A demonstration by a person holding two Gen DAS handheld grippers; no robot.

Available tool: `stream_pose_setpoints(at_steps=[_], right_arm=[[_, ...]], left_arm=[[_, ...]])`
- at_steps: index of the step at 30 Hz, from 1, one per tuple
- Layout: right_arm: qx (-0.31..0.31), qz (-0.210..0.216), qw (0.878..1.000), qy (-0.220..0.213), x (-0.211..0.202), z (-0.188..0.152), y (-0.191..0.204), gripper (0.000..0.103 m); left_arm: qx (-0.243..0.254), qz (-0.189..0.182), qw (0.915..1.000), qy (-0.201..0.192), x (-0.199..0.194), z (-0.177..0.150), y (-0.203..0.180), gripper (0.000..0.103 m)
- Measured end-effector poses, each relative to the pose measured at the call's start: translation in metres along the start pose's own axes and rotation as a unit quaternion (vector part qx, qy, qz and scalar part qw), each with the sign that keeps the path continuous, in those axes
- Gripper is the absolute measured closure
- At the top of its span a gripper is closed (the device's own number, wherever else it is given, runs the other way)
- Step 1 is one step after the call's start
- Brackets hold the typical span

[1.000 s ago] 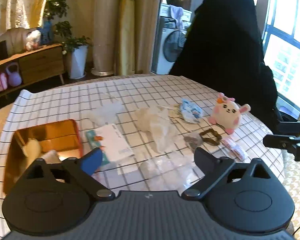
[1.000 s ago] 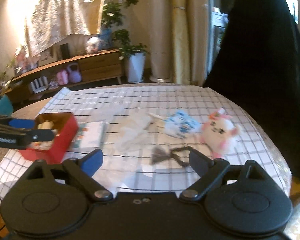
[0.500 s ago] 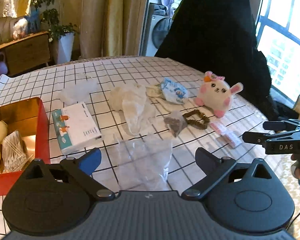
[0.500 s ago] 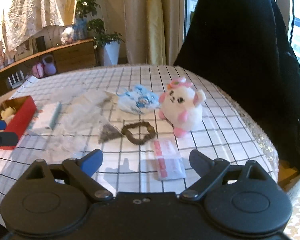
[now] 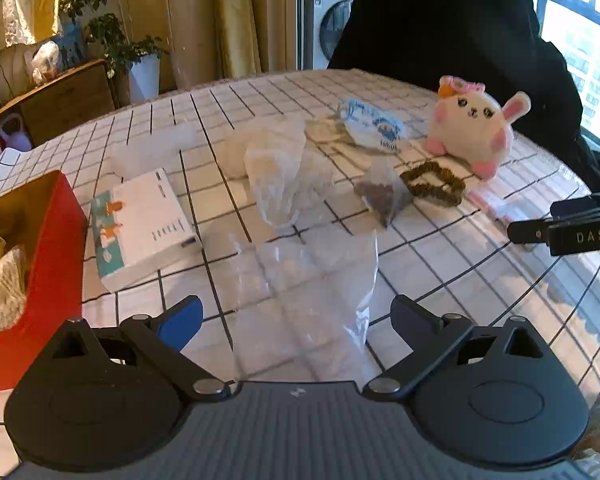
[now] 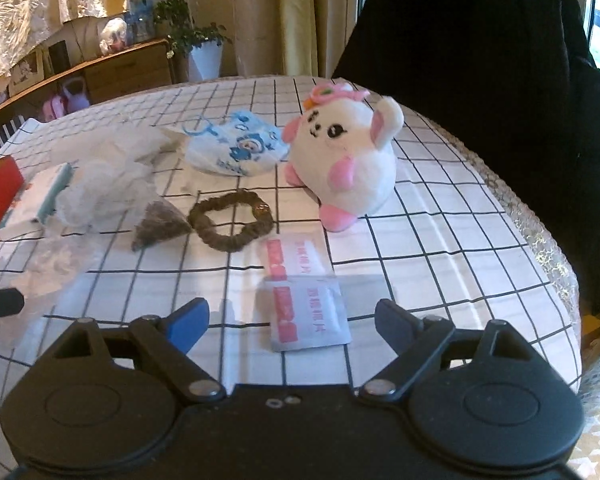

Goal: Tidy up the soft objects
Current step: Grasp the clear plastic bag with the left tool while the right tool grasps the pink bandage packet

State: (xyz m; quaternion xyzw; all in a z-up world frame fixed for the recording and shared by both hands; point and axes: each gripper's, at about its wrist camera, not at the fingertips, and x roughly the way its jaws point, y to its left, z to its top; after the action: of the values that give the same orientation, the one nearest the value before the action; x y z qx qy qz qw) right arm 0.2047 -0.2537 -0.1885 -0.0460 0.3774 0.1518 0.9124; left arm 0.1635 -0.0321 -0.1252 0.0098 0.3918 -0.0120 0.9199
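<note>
Both tools sit low over the near side of the desk (image 6: 440, 240) with nothing gripped, so this reads as the approach before a first pick. The right tool (image 6: 292, 320) is spread wide, its jaws having just eased inward a little, and the foil sachet (image 6: 306, 312) lies between the fingertips, untouched. The left tool (image 5: 296, 316) is likewise spread, over the clear plastic bag (image 5: 304, 280). Next, I judge, each must drop to the cloth and pinch something thin and flat, which calls for a shallow scrape, not a straight clamp. Beyond the sachet lie the brown scrunchie (image 6: 232, 220) and a small mesh pouch (image 6: 158, 228), then the plush bunny (image 6: 344, 164) touching the blue printed bag (image 6: 236, 152). The red box (image 5: 48, 272), the likely destination, stands at the left edge beside a tissue pack (image 5: 140, 224). The desk's right rim curves away close to the bunny; the middle is crowded, the far side open.
</note>
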Motion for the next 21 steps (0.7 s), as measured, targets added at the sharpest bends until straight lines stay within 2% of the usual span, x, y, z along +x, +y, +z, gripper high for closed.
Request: stream_pose_setpoints(at_steps=[8,11,13,15,19,21], right_arm=[[-0.012,0.000,1.000,0.018,0.017,-0.003,0.001,0.025],[-0.018,-0.003,1.000,0.017,0.019,-0.003,0.002,0.027],[-0.019,-0.003,1.000,0.017,0.019,-0.001,0.003,0.030],[-0.021,-0.006,1.000,0.016,0.018,-0.002,0.004,0.032],[-0.024,-0.010,1.000,0.013,0.018,-0.002,0.007,0.038],[-0.026,-0.011,1.000,0.012,0.018,-0.001,0.007,0.043]], left_arm=[[0.016,0.003,0.9998,0.009,0.013,-0.003,-0.003,0.003],[0.009,-0.003,0.9998,0.017,0.017,-0.003,-0.002,0.003],[0.005,-0.006,0.9997,0.021,0.020,-0.002,-0.001,0.009],[0.007,-0.002,0.9995,0.030,0.023,-0.003,-0.001,0.021],[-0.008,-0.002,0.9995,0.030,0.023,-0.001,0.002,0.029],[-0.009,-0.002,0.9996,0.028,0.023,0.000,0.003,0.040]])
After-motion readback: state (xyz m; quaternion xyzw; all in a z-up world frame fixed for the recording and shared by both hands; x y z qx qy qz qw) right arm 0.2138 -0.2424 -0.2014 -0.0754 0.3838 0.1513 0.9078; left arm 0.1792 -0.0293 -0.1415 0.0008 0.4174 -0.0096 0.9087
